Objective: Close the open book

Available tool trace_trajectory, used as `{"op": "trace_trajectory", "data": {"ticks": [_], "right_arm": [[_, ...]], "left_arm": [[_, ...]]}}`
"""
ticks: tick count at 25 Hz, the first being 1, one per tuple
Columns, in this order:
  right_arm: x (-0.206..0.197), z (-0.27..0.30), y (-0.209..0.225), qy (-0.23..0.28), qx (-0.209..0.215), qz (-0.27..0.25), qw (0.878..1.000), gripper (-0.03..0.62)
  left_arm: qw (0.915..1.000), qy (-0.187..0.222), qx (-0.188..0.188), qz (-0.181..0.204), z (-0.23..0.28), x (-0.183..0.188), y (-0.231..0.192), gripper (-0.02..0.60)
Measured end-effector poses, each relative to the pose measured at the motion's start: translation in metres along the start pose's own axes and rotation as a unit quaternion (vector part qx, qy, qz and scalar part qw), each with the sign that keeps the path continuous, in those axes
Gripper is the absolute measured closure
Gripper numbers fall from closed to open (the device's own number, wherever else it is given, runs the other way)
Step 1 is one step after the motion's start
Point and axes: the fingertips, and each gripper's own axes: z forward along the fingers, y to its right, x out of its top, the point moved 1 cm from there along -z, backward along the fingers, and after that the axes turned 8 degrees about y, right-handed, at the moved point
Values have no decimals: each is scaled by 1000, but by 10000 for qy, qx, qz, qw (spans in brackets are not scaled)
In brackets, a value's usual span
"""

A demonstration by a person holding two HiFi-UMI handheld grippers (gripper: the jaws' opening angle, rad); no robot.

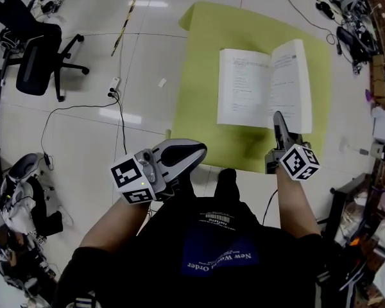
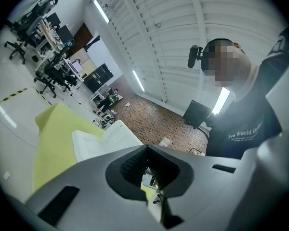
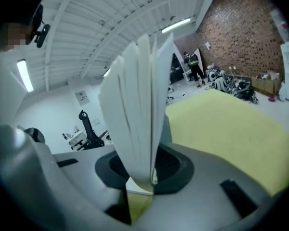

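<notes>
An open book (image 1: 263,85) lies on the yellow-green table (image 1: 205,56). Its left half lies flat, and its right-hand pages (image 1: 295,76) are lifted off the table. My right gripper (image 1: 277,117) is at the book's near edge, shut on those pages. In the right gripper view the white pages (image 3: 135,109) stand upright and fan out from between the jaws of the right gripper (image 3: 145,176). My left gripper (image 1: 202,150) hovers at the table's near left corner, apart from the book, shut with nothing in it. The left gripper view shows its jaws closed together, with the book (image 2: 103,141) beyond the left gripper (image 2: 147,150).
A black office chair (image 1: 38,53) stands on the tiled floor at the far left. A power strip (image 1: 113,85) and cables lie between it and the table. Boxes and gear (image 1: 375,63) crowd the right side. More equipment (image 1: 19,194) sits at the lower left.
</notes>
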Motion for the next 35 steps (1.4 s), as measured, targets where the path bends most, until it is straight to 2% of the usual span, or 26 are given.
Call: {"op": "trace_trajectory", "data": {"ticks": [7, 10, 12, 14, 15, 16, 18, 19, 20, 21, 22, 24, 29, 32, 35], "right_arm": [[-20, 21, -31, -535, 137, -1094, 9925, 520], [-31, 30, -38, -834, 110, -1532, 9846, 513], [-40, 35, -41, -1153, 79, -1947, 9740, 506], [-56, 40, -50, -1735, 184, -2555, 9510, 479], [-68, 41, -56, -2127, 331, -2916, 9320, 445], [-82, 41, -64, -2545, 525, -3293, 9078, 393], [-106, 40, -80, -3264, 886, -3971, 8532, 247], [-114, 40, -86, -3507, 993, -4206, 8308, 240], [-118, 41, -90, -3685, 1058, -4341, 8152, 240], [-121, 43, -94, -3824, 1111, -4373, 8064, 237], [-123, 44, -96, -3935, 1167, -4322, 8030, 237], [-125, 44, -97, -4102, 1289, -4108, 8040, 237], [-121, 35, -94, -4429, 1535, -3785, 7981, 237], [-119, 20, -112, -4486, 1842, -3436, 8042, 237], [-104, 11, -131, -4239, 2129, -3289, 8166, 237]], "left_arm": [[9997, 192, 125, -7, -24, 12, -9, 575], [9995, 274, 171, -23, -31, 14, -13, 575], [9992, 325, 208, -36, -36, 15, -14, 575], [9989, 385, 250, -44, -43, 16, -15, 575], [9988, 415, 270, -45, -47, 17, -17, 575], [9986, 441, 287, -45, -51, 18, -19, 575], [9983, 492, 318, -43, -61, 21, -24, 575], [9981, 524, 330, -43, -67, 23, -26, 575], [9978, 561, 338, -43, -74, 25, -28, 575], [9976, 594, 345, -43, -80, 27, -29, 575], [9974, 620, 353, -43, -84, 28, -29, 575], [9973, 643, 361, -32, -88, 30, -25, 575], [9972, 664, 305, 175, -73, 45, -3, 575], [9970, 654, 284, 299, -67, 59, 13, 575], [9966, 646, 250, 447, -59, 69, 27, 575]]}}
